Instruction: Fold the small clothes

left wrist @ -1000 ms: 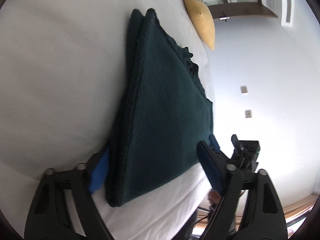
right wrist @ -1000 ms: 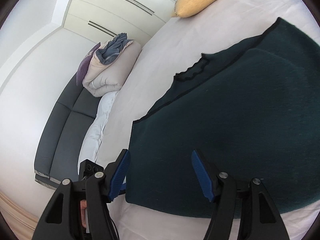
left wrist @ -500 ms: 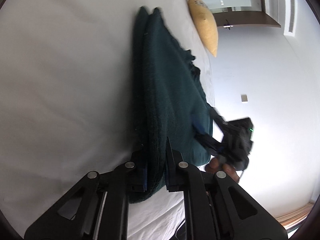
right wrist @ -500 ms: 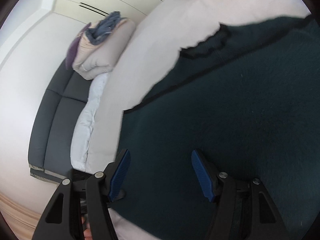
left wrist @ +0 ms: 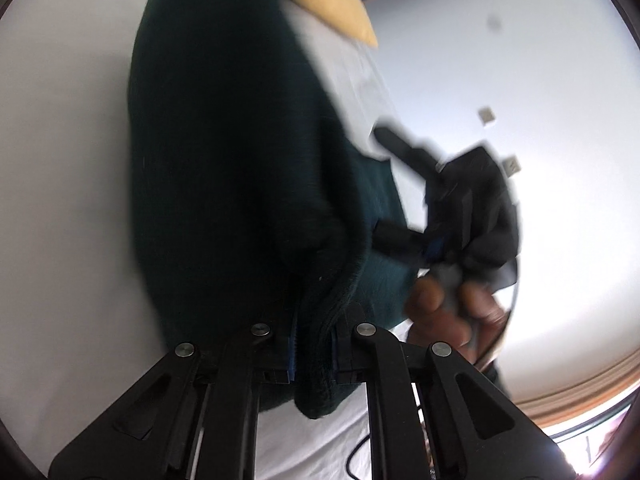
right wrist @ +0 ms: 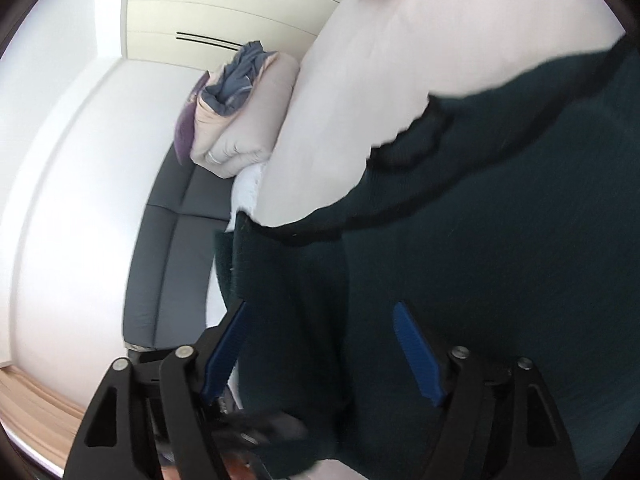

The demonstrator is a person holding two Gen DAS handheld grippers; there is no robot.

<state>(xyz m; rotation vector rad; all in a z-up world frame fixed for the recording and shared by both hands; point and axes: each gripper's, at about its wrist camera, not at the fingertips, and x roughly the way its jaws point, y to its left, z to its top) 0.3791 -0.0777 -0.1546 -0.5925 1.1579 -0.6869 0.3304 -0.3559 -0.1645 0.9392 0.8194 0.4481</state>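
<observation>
- Left wrist view: nearest the lens, the left gripper [left wrist: 313, 354] is clamped narrow on a thick rolled edge of the dark green garment [left wrist: 240, 152], which is pinched between the two black fingers and bulges out below them.
- From that grip, the garment is seen lifted into a tall, rounded fold; its fabric looks heavy and fuzzy, dark teal-green, and much of it is blurred.
- White bed sheet [left wrist: 68, 160] lies bare to the left of the fold.
- To the right of the fold, the right gripper [left wrist: 424, 208] is seen as a blurred black shape with a person's hand [left wrist: 448, 308] on its handle, at the bed's edge.
- Beyond the garment, a yellow pillow [left wrist: 336, 12] is seen on the bed.
- Right wrist view: the right gripper's [right wrist: 326, 354] jaws stand wide and are opening; the garment's [right wrist: 500, 240] corner lies between the blue pads [right wrist: 416, 354], which do not press on it.
- A dark-trimmed edge of the garment runs diagonally across the pale sheet [right wrist: 440, 48], which is bare beyond it.
- Past the bed's left edge, a grey sofa [right wrist: 172, 248] with a rolled duvet [right wrist: 244, 120] is seen, well apart from the garment.
</observation>
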